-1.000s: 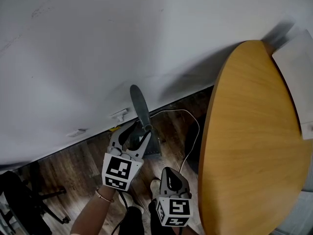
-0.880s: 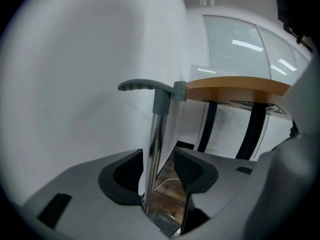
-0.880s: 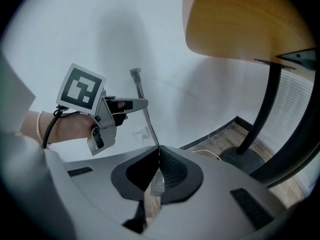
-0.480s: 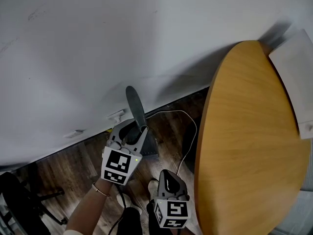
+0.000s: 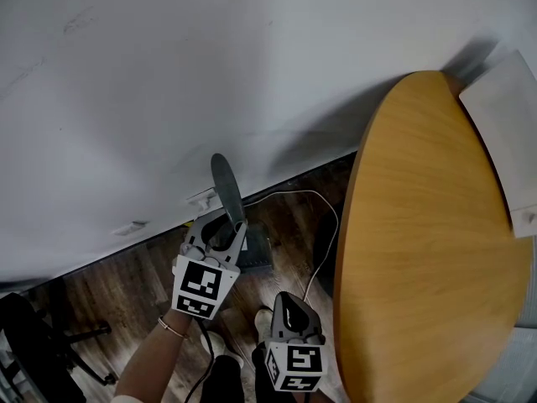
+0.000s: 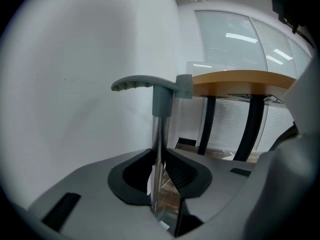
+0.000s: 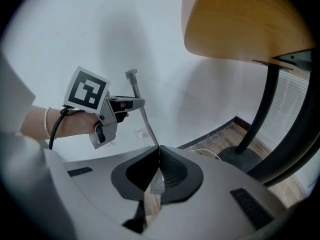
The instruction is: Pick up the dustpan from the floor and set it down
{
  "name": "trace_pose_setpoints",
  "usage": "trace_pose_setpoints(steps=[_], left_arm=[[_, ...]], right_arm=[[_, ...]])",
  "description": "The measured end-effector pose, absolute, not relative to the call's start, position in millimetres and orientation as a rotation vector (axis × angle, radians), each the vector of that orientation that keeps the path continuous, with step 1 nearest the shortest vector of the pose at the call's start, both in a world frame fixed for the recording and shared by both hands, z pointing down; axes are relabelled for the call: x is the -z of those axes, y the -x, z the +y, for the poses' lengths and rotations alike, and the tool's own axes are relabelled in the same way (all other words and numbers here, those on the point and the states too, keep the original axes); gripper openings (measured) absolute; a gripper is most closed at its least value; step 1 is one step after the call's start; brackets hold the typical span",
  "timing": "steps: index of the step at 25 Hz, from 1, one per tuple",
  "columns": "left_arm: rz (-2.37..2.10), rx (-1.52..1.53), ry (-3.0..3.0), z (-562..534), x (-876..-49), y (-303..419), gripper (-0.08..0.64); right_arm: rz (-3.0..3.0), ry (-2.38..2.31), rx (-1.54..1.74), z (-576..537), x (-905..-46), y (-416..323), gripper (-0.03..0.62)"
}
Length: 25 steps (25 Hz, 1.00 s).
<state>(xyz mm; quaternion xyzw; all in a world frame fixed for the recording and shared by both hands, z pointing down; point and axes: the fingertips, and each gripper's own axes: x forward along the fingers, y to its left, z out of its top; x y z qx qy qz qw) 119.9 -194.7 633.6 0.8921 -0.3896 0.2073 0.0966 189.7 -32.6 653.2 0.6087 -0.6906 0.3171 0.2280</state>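
Dustpan pole (image 6: 158,149) between closing left gripper (image 5: 221,235) jaws, seemingly pinched

Dustpan (image 5: 228,198): stood upright on the floor (image 5: 126,292), against the wall (image 5: 168,74), left of the table (image 5: 428,242).
Table: stood at the right, before the wall.
Cable (image 5: 298,191): lay on the floor, between dustpan and table.

A round wooden table (image 5: 436,242) on black legs (image 7: 259,111) fills the right side. Left of the table rises a plain white wall (image 5: 168,74) – below it is a dark wood-plank floor (image 5: 117,296), where a white cable (image 7: 205,150) runs towards the table's base. Beyond the table are bright glass panes (image 6: 230,41).
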Motion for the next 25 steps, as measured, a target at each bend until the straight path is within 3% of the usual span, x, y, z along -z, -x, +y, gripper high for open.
trace_pose_setpoints(steps=[16, 25], left_arm=[[-1.203, -0.593, -2.618, -149, -592, -78, 0.094], [-1.340, -0.516, -2.556, -127, -496, -49, 0.094]], right_arm=[[-1.951, -1.642, -0.795, -19, -617, -169, 0.032], [-2.060, -1.629, -0.690, -43, -529, -153, 0.032]])
